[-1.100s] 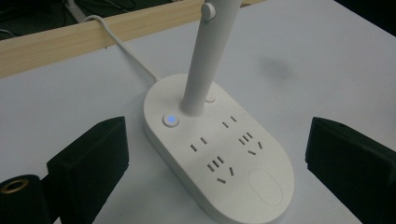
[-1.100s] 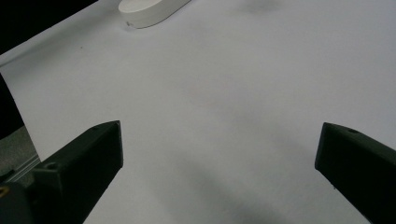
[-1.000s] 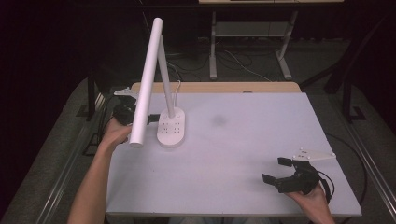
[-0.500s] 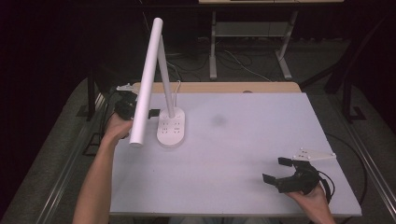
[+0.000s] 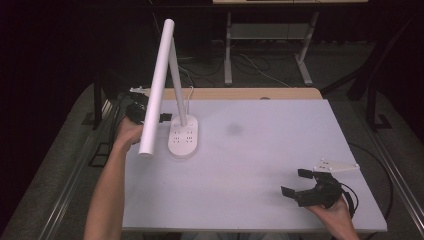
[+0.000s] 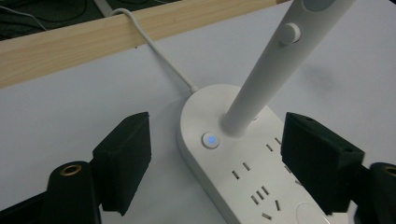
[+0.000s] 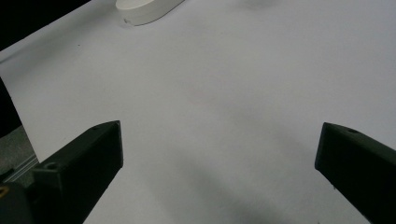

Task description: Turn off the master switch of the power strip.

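We keep the right gripper (image 5: 298,182) parked at the near right corner of the table (image 5: 280,145), jaws spread wide, nothing between them, same spot as a second ago. In the right gripper view it looks across bare white tabletop at the lamp base far off.

What has changed is on the left. The left gripper (image 5: 161,118) has slid a little across the table toward the desk lamp (image 5: 159,85), and its jaws have just been closing from near full spread to a medium gap. In the left gripper view the two pads now flank the lamp base (image 6: 243,163) and the foot of the stem (image 6: 266,74), with clear air on both sides. No contact yet, nothing held.

Our read: we are lining up on the base, for the stem foot or the lit blue button (image 6: 211,139) just beside it. The narrowing looks like pre-shaping. Which target, we cannot tell.

The lamp sits at the far left of the table, base flat, stem leaning, long white head (image 5: 156,90) sloping down toward us.

Around it: sockets on the base top, a small knob (image 6: 289,33) higher on the stem, a white cable (image 6: 154,46) running off the back of the base over the wooden strip (image 6: 116,37) at the far edge.

In the way: in the high view the lamp head overhangs the left hand (image 5: 127,136), so any lift risks knocking it. The cable may drag if the base shifts.
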{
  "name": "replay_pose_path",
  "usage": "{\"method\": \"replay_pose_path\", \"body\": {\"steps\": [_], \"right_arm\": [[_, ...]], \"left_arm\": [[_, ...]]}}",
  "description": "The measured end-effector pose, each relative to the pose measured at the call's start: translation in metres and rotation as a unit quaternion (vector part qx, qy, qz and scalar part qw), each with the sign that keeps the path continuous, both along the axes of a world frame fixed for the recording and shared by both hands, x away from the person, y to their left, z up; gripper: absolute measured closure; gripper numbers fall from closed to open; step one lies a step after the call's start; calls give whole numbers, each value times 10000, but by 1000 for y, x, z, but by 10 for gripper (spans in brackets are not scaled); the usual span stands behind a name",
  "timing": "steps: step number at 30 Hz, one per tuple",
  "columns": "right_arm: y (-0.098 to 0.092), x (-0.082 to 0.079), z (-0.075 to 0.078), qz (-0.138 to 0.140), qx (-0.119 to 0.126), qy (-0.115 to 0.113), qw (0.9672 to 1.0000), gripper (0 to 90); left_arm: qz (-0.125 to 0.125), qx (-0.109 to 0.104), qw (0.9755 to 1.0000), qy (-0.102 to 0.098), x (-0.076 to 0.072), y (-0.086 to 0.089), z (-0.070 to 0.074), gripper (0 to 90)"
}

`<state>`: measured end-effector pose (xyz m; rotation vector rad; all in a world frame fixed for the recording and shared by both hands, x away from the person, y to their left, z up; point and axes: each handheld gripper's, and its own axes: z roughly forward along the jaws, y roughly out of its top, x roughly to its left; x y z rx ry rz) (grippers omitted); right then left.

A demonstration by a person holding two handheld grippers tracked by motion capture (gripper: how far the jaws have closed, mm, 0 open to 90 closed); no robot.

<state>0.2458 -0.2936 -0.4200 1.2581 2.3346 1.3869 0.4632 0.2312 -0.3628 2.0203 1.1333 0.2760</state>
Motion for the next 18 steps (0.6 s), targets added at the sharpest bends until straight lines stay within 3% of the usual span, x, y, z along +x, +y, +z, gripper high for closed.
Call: {"method": "replay_pose_path", "body": {"steps": [4, 11, 18], "right_arm": [[0, 0, 0, 0, -1, 11, 10000, 5], [0, 0, 0, -7, -7, 21, 10000, 6], [-1, 0, 0, -29, -16, 18, 10000, 5]], "left_arm": [[7, 1, 10000, -20, 4, -2, -1, 310], [-64, 78, 9999, -82, 8, -3, -8, 493], [-44, -79, 9999, -80, 11, -4, -13, 663]]}}
